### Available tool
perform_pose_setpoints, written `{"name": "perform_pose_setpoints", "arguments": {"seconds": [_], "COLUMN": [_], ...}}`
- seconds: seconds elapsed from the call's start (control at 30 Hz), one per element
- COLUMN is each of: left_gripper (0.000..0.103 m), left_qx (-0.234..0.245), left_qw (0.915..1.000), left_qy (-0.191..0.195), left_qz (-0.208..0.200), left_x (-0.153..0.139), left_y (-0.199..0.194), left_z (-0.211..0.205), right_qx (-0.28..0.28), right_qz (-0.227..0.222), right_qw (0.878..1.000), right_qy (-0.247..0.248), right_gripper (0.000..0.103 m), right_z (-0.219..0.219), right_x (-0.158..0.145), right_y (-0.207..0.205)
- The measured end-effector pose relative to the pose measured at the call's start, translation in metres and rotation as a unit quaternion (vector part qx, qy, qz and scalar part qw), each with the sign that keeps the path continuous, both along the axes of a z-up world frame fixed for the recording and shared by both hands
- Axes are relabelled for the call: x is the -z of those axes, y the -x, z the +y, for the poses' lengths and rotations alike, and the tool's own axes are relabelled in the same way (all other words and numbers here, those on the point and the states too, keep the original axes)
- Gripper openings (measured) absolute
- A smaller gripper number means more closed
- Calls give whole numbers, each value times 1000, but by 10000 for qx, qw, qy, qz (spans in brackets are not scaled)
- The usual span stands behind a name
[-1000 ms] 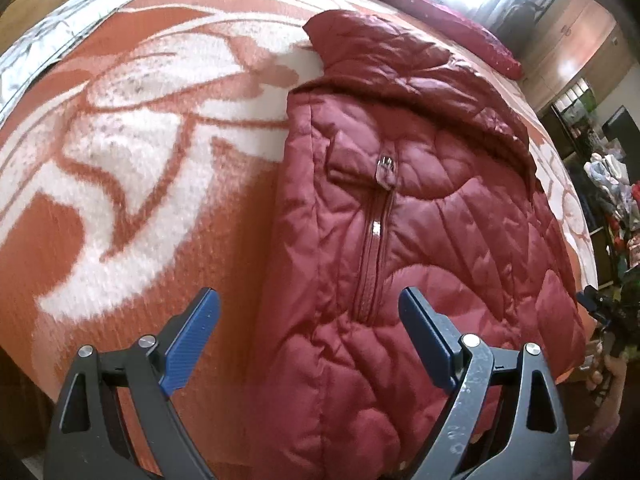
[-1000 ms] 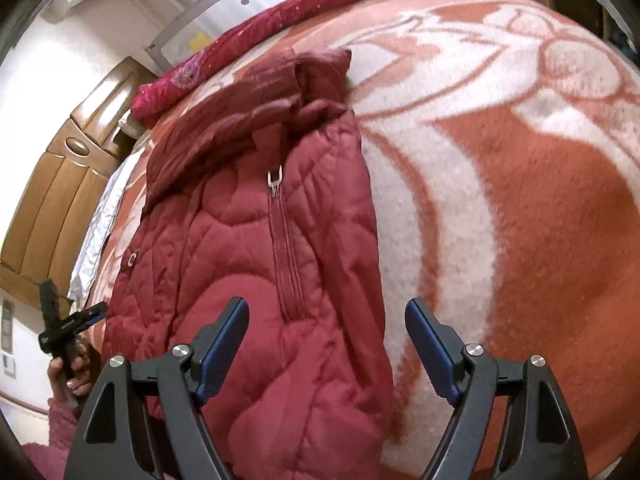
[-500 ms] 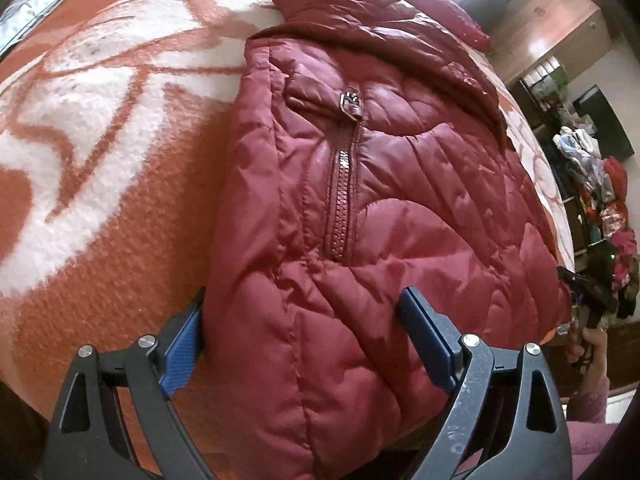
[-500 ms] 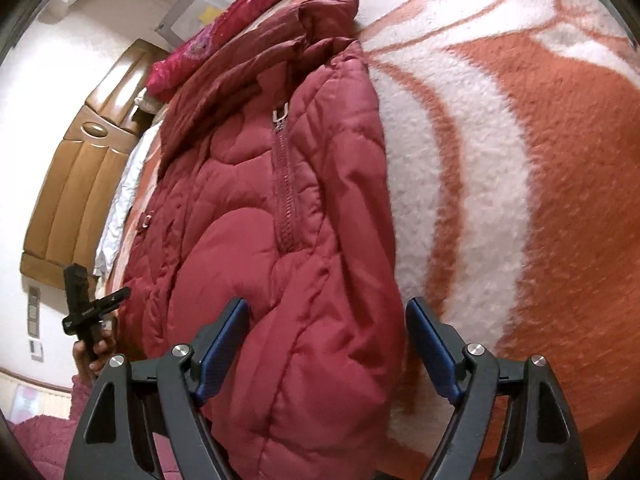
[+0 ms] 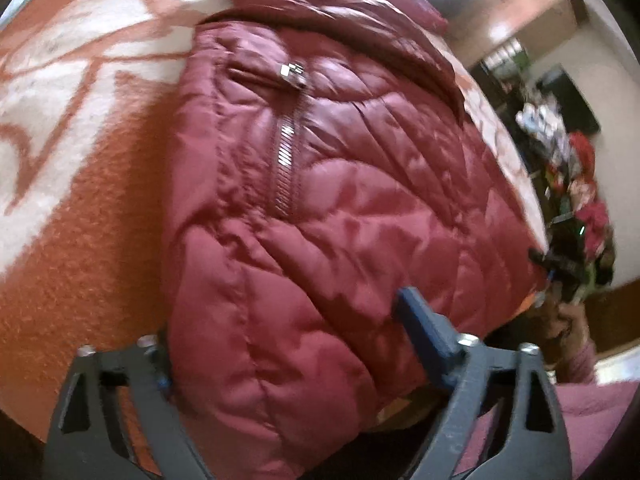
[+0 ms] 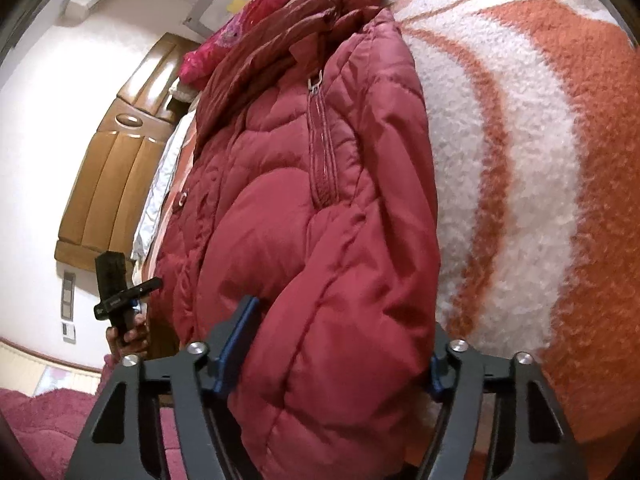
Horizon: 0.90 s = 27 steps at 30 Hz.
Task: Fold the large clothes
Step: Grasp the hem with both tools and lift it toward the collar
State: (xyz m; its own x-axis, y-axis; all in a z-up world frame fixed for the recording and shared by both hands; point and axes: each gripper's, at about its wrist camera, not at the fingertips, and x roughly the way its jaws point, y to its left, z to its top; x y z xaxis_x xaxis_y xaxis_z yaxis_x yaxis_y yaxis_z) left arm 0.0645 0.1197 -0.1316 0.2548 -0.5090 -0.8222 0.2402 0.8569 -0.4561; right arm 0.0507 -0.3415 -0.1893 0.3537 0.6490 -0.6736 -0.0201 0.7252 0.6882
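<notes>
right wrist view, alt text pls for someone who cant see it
The right gripper has just been closing on the near corner of a padded red jacket, whose puffy fabric bulges between its blue pads. The jacket lies on an orange and white blanket.

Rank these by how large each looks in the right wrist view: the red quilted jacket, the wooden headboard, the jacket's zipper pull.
1. red quilted jacket, largest, though nearness to the camera inflates it.
2. wooden headboard, farther off, so its true size is unsure.
3. zipper pull, by far the smallest.
</notes>
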Motion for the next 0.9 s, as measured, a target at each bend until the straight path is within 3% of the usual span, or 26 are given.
{"name": "perform_pose_setpoints", "arguments": {"seconds": [0.03, 0.1, 0.2, 0.37, 0.63, 0.9], "left_gripper": [65, 38, 23, 16, 14, 14], "left_qx": [40, 71, -4, 31, 121, 22], "left_qw": [10000, 9999, 9998, 9989, 9966, 9853], "left_qy": [-33, 43, 138, 144, 397, 865], "left_qz": [-29, -71, -125, -443, -705, -1473], "left_x": [-1, -2, -8, -26, -55, -122], "left_y": [1, 1, 1, 11, 11, -28], "left_z": [-2, 0, 4, 5, 6, 10], "right_qx": [-38, -73, -131, -163, -172, -17], "right_qz": [-15, -42, -145, -482, -747, -1635], "right_qw": [10000, 10000, 9998, 9979, 9935, 9775], "right_qy": [27, -16, -55, -404, -841, -1335], "right_gripper": [55, 41, 31, 24, 22, 21], "right_z": [1, 5, 10, 9, -3, -14], "right_x": [0, 1, -3, -17, -30, -89], "right_y": [-1, 0, -1, 2, 6, -22]}}
